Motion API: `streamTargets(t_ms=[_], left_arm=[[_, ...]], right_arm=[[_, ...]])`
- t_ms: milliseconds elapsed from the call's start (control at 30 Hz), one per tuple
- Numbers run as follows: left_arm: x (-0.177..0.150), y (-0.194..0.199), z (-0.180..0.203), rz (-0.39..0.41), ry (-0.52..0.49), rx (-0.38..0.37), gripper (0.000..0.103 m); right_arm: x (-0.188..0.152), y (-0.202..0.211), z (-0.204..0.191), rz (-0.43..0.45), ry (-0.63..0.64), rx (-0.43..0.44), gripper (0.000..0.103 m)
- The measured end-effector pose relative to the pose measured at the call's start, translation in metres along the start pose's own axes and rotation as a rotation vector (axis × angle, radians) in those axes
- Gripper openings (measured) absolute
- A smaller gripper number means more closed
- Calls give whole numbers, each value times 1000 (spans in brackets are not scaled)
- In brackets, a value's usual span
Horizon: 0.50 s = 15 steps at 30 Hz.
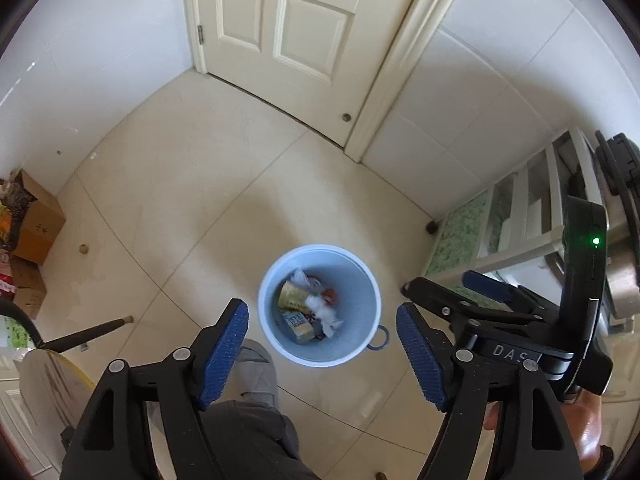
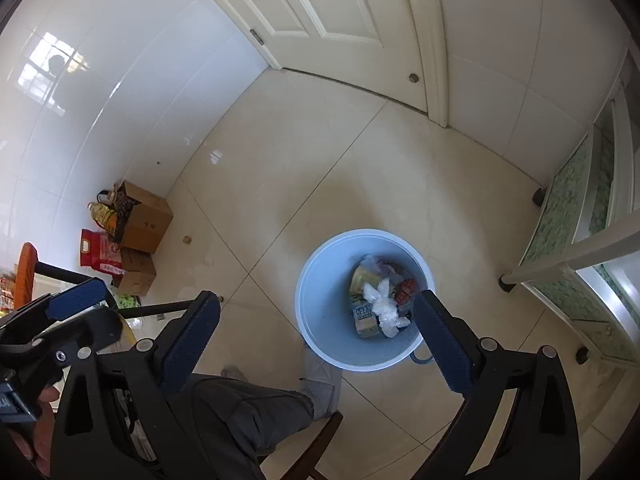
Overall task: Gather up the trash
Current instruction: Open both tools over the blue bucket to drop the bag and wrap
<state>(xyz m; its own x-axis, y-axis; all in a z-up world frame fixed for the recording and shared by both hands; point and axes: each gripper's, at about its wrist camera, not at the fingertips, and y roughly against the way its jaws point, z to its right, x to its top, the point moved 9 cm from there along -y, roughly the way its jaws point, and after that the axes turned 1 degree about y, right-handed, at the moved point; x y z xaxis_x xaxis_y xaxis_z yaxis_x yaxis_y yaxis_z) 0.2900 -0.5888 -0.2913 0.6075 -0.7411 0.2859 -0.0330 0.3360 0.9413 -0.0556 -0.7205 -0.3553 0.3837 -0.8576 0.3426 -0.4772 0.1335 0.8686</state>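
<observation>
Open floor [image 2: 320, 168] around the bin [image 2: 320, 320]; boxes [image 2: 144, 224] far left (against wall), shelf [image 2: 580, 208] crowding right.

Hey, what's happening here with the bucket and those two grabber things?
A person is collecting trash with a handheld gripper in each hand. Both the left gripper and the right gripper hang open and empty above a light blue bucket on the tiled floor. Cartons and crumpled white plastic already lie inside it.

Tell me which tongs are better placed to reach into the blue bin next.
Left, by a little. In the left wrist view the blue bin sits centred between the open left tongs. The right tongs, also open and empty, have the bin off toward one finger. A judgement only.
</observation>
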Motion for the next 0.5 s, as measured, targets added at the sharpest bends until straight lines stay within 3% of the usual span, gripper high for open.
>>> streamTargets(t_ms=[167, 333, 500], left_arm=[[-17, 28, 2, 57, 11, 21, 90], [-37, 65, -4, 108, 39, 22, 91], [-65, 128, -16, 210, 60, 11, 92]], right_arm=[[-4, 10, -5, 13, -2, -25, 103], [-5, 32, -20, 51, 9, -26, 103], [-2, 72, -54, 129, 49, -8, 103]])
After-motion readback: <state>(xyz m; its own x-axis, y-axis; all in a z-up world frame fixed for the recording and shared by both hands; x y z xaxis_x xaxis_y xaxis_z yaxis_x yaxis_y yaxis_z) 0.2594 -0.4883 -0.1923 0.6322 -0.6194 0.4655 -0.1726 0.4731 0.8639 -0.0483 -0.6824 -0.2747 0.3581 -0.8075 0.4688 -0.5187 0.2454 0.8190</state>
